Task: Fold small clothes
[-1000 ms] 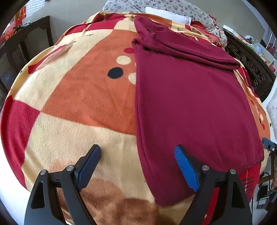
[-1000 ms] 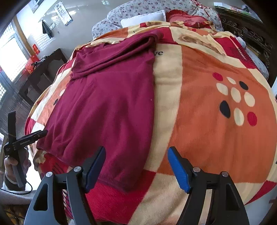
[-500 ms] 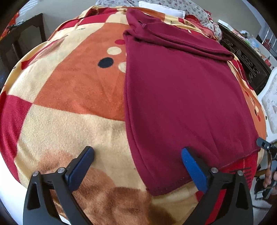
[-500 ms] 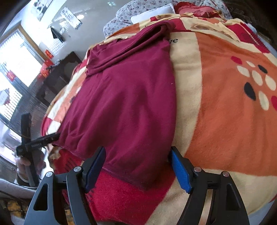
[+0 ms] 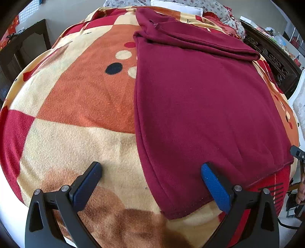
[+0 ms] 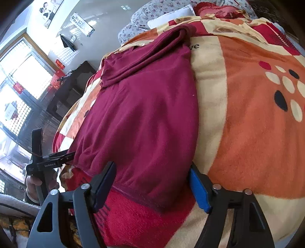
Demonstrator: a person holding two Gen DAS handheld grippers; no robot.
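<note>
A maroon knit garment lies flat on a bed, filling the centre and right of the left wrist view. Its sleeves are folded across the top edge, upper centre of the frame. The hemmed bottom edge curves toward the lower centre, smooth and unwrinkled.

One maroon garment lies on one patterned fleece blanket. Two handheld grippers are in view, the left gripper and the right gripper. One white pillow and one floral pillow sit at the far end.
</note>
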